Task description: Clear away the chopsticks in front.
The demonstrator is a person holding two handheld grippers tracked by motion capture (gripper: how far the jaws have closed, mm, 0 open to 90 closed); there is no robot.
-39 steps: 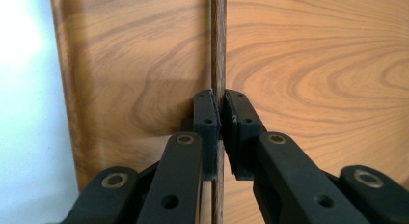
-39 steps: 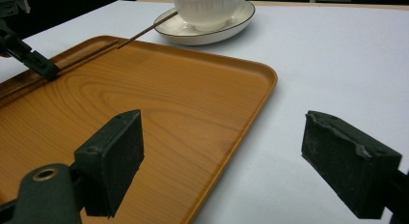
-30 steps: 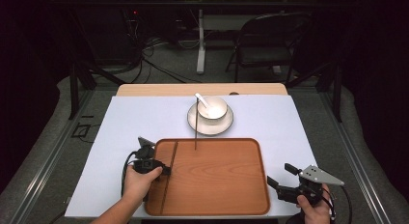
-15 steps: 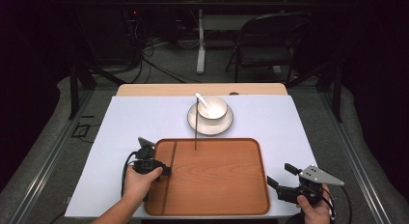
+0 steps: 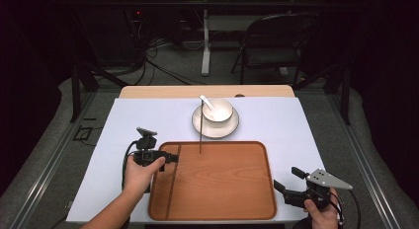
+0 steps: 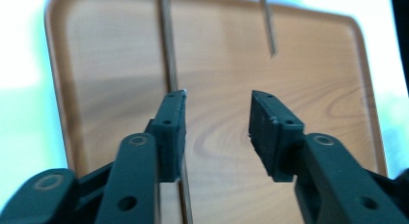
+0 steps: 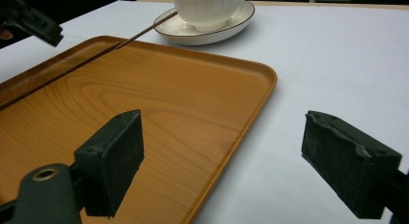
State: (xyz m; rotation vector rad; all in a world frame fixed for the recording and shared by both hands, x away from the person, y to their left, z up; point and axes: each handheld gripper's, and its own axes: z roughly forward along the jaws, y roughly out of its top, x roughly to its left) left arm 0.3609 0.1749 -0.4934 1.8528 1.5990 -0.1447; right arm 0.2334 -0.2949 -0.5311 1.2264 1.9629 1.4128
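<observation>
wooden tray lies at the desk's near edge, centred. one thin stick lies along the tray's left side; a second stick leans from the saucer onto the tray's far rim. a white bowl with a spoon sits on the saucer, toward the far edge. left claw hovers over the tray's left part, jaws narrowly apart, empty. right claw spans the tray's right rim near the desk's near right corner, jaws wide, empty.
</observation>
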